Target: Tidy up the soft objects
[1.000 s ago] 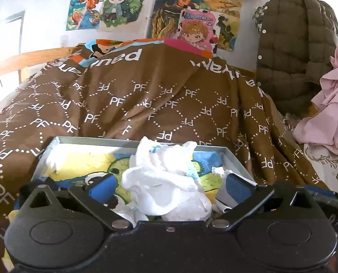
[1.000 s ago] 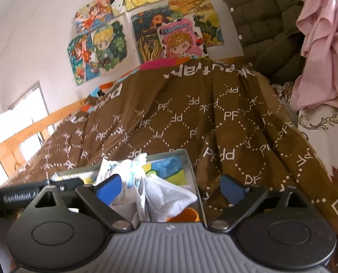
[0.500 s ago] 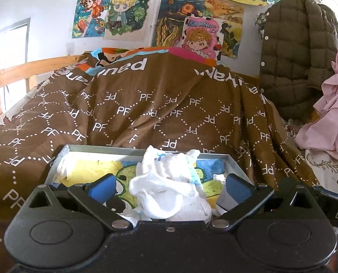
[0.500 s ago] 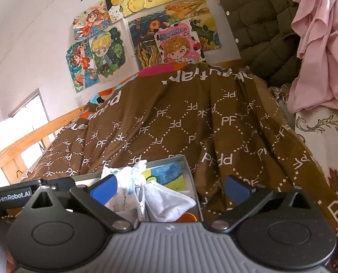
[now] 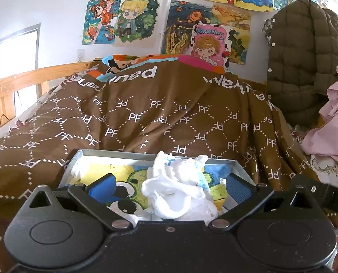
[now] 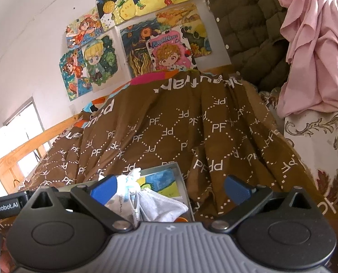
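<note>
The white soft bundle (image 5: 178, 188), a loose heap of crumpled white cloth pieces with pale blue marks, sits in the shallow grey tray (image 5: 114, 154) whose floor carries a cartoon print, and the tray rests on the brown blanket (image 5: 160, 118) spread over the bed. The left gripper (image 5: 170, 187) stands wide, its blue fingers on either side of the bundle and apart from it, holding nothing; the right gripper (image 6: 170, 188) is also wide and empty, its left finger over the tray's near right part beside the cloth (image 6: 146, 202) and its right finger out past the tray wall over the blanket. The likely trouble is a partial grasp: the heap is made of several loose pieces, so a closing gripper could pinch only the top layer and drag the rest over the low tray wall onto the blanket. The tray also lies on soft, rumpled bedding, so a downward push could tip or slide it. The two grippers work close together above the tray and could knock each other. Behind the tray the blanket rises in folds toward a wooden bed rail (image 5: 21, 82); beyond it hang bright cartoon drawings (image 5: 134, 18) on a white wall, with an olive quilted jacket (image 5: 303, 56) and a pink garment (image 6: 312, 45) to the tray's far right.
</note>
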{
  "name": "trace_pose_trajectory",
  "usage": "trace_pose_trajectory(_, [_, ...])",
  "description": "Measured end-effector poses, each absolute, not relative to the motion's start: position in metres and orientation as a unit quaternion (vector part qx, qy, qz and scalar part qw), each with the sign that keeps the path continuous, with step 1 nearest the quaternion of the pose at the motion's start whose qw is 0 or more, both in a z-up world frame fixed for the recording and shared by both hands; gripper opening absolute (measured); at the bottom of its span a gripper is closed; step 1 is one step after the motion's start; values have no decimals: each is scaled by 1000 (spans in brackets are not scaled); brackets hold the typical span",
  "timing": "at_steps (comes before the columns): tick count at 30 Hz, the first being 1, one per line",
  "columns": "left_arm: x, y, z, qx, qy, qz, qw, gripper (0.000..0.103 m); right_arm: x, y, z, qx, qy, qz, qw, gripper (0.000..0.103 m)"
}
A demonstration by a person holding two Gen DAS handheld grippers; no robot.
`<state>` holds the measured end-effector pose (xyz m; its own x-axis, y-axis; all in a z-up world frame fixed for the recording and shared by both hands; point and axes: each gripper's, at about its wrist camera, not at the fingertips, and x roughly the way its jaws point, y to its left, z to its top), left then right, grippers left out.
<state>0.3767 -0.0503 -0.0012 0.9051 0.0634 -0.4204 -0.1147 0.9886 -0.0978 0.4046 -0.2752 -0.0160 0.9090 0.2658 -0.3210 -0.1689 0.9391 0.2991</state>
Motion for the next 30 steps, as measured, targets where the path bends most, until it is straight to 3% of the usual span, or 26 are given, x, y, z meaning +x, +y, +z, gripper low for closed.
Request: trace_pose_trajectory(30, [198, -10, 30, -129, 170, 91, 973, 102, 258, -266, 19, 117, 173, 90, 974, 103])
